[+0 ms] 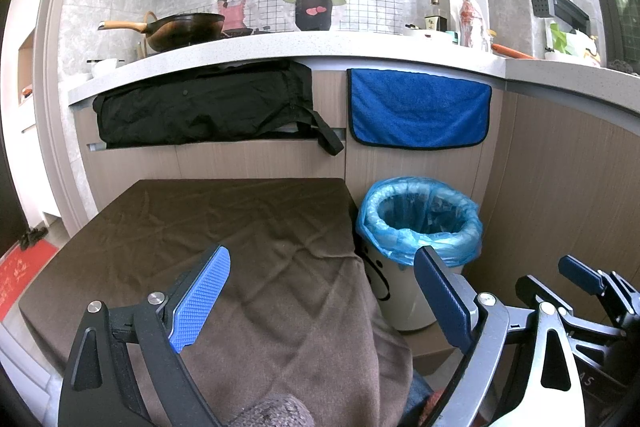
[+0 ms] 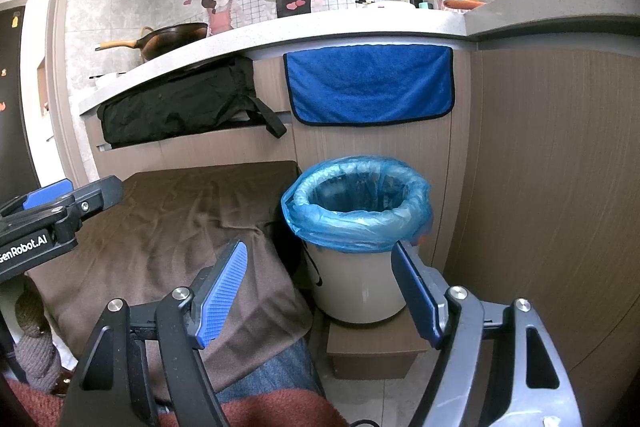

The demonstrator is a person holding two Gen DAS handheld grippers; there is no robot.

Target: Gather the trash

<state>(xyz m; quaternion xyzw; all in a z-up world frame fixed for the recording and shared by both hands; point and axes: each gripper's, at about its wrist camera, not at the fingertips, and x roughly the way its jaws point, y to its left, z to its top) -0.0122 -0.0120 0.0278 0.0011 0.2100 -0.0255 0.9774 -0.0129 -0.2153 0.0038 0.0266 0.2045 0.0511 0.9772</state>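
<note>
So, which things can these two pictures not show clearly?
- Bottom of the trash bin: both views, hidden by its blue liner and rim.
- Bin's drawn face: left view, partly covered by the brown cloth; right view, mostly out of sight.
- Trash: none visible; both claws are open and hold nothing.

— What is found at the front of the scene?
— A cloth-covered table [image 1: 224, 227] is set against the cabinet front, with a lined bin [image 1: 420, 227] placed just beside it on the right, on a low block [image 2: 376, 351].

— And above these?
— A counter [image 1: 320, 45] is run behind and above both. A bag [image 1: 204, 103] is tucked under it over the table; a towel [image 1: 420, 107] is hung above the bin. A wok [image 1: 180, 27] is rested on the counter at left, bottles [image 1: 472, 23] at right.
</note>
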